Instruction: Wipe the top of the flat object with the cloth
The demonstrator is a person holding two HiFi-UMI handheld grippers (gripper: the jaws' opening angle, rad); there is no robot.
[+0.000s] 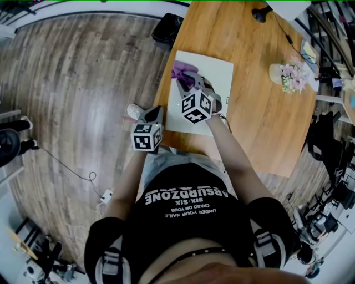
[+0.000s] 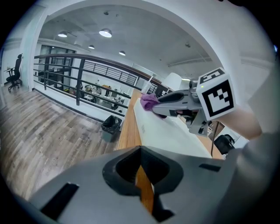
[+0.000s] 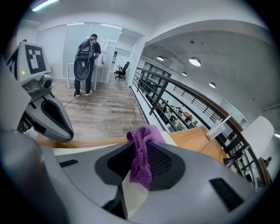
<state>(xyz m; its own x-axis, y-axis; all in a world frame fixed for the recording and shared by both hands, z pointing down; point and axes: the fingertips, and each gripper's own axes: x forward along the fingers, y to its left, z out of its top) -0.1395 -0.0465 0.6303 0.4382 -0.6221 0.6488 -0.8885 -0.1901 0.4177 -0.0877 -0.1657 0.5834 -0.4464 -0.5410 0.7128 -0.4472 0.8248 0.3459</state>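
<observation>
A white flat board (image 1: 213, 75) lies on the wooden table (image 1: 260, 116). At the board's far left corner sits a bunched purple cloth (image 1: 182, 69), and my right gripper (image 1: 186, 81) is shut on it. In the right gripper view the cloth (image 3: 142, 157) hangs pinched between the jaws over the board (image 3: 131, 199). My left gripper (image 1: 155, 114) hovers off the board's near left corner, at the table edge, jaws shut with nothing in them. From the left gripper view (image 2: 142, 175) I see the board (image 2: 175, 135), the cloth (image 2: 148, 101) and the right gripper (image 2: 159, 104) ahead.
A pot of pink flowers (image 1: 290, 75) stands at the table's right. A black lamp base with cable (image 1: 260, 13) is at the far end. A black bin (image 1: 166, 28) stands on the floor beyond the table's left corner. A person with a backpack (image 3: 85, 57) stands far off.
</observation>
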